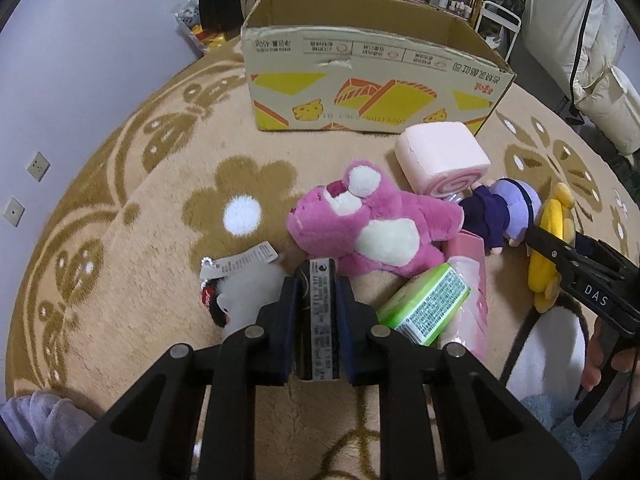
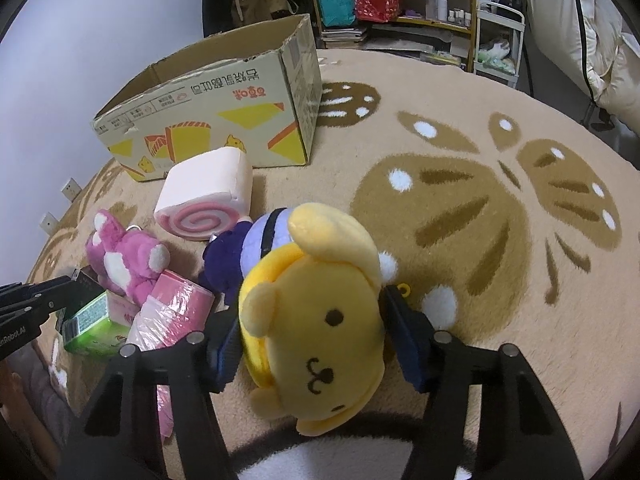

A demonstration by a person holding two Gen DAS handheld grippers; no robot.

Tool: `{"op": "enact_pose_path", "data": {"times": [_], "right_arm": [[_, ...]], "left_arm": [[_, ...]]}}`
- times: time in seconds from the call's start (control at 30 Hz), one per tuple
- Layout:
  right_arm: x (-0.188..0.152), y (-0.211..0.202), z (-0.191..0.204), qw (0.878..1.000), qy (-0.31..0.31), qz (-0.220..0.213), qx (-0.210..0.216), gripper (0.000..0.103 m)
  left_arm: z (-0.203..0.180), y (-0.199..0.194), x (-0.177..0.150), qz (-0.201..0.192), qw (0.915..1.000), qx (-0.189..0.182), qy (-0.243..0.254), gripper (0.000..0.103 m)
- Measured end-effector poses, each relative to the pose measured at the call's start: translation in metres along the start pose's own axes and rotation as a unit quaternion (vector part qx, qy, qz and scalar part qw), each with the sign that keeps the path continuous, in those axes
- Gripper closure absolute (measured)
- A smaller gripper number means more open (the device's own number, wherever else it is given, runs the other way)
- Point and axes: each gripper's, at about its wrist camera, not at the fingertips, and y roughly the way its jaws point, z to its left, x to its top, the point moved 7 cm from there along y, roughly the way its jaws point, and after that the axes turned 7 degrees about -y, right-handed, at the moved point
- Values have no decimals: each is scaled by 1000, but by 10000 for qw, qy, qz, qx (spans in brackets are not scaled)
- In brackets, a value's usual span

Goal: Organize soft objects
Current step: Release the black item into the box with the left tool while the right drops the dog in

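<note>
Our left gripper is clamped on a slim black printed packet, lifted clear of the pile, apparently for sorting. Our right gripper straddles the round yellow plush dog mid-rug; its pads seem to press it. The open cardboard box waits at the beige patterned rug's far edge.

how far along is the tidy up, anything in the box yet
Nothing shows inside the cardboard box, though its floor is hidden. In hand: the left gripper is shut on a black packet, and the right gripper straddles the yellow plush. Left: pink bear, roll cushion, purple doll, packets.
</note>
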Motion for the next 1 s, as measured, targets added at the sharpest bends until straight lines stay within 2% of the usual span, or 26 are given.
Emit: {"op": "enact_pose_path", "data": {"times": [0.3,0.43,0.6,0.77,0.93,1.0], "right_arm": [[9,-17,-3,9992,-12,-373,-150,44],[15,-26,-1,9984,-12,-569,-32,44],[20,-41,6,9967,-66,-803,78,44],[27,-55,13,9945,-121,-1034,90,44],[37,-70,18,9915,-153,-1286,112,44],[45,-81,23,9886,-186,-1478,218,44]], "left_arm": [[4,-12,9,-382,9992,93,-47,86],[5,-19,15,-559,9984,95,-62,86],[6,-25,20,-742,9968,301,16,86],[7,-40,31,-1055,9939,310,17,86],[9,-68,49,-1612,9856,488,134,86],[10,-78,59,-1736,9839,406,70,86]]}}
